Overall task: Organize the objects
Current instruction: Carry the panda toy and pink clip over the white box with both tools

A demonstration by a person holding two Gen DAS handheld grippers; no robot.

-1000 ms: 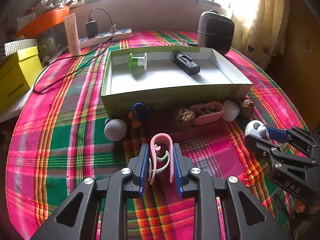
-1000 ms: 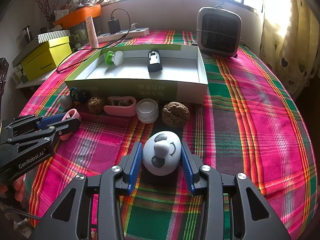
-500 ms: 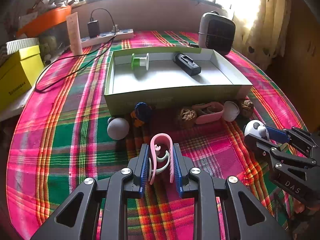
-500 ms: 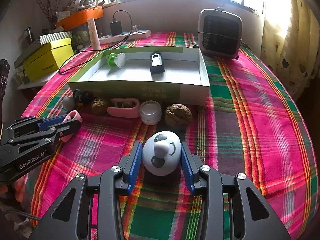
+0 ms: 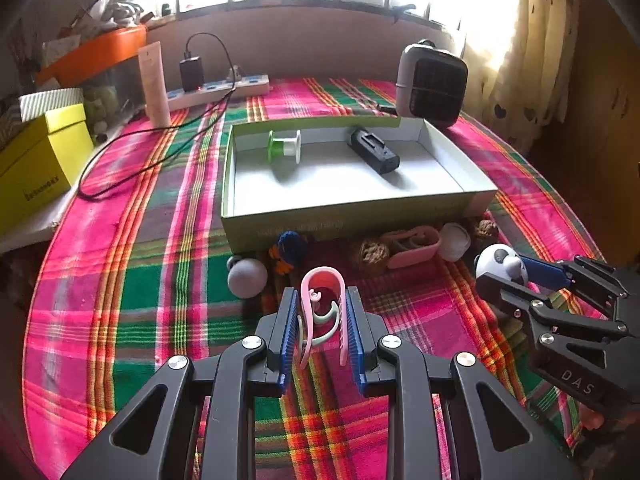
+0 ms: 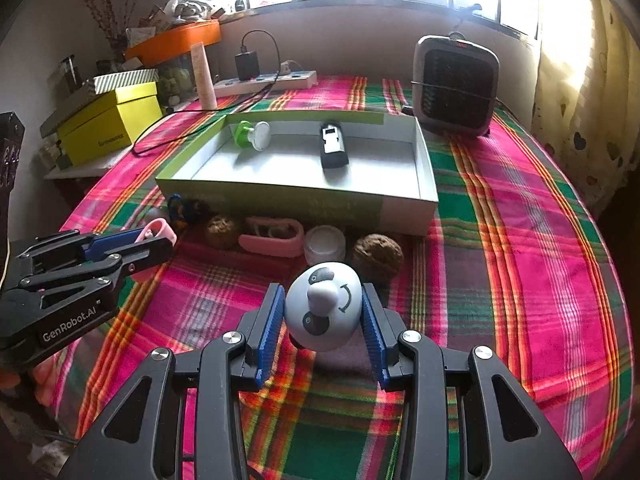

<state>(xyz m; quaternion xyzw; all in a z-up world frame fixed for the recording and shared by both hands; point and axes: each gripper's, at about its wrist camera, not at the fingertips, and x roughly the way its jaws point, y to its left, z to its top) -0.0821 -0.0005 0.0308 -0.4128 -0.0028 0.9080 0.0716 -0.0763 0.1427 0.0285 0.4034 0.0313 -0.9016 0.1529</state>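
My left gripper (image 5: 322, 308) is shut on a pink hair clip (image 5: 323, 304) and holds it above the plaid cloth. My right gripper (image 6: 322, 312) is shut on a white panda toy (image 6: 324, 306), also in the left wrist view (image 5: 498, 264). The open green-and-white box (image 5: 360, 212) holds a green spool (image 5: 284, 147) and a black device (image 5: 374, 152). In front of the box lie a grey ball (image 5: 247, 278), a blue figure (image 5: 290, 246), a walnut (image 5: 373, 254), a pink clip (image 5: 414, 245), a clear jar (image 5: 454, 236) and a second walnut (image 6: 378, 256).
A small heater (image 5: 432, 86) stands behind the box at the right. A power strip (image 5: 218, 88) with a charger and cable, a tube (image 5: 154, 84) and a yellow box (image 5: 36, 164) stand at the left. A curtain (image 5: 536, 52) hangs at the right.
Both grippers have risen and pulled back a little with their objects still held. The box and the row of objects look slightly farther away.
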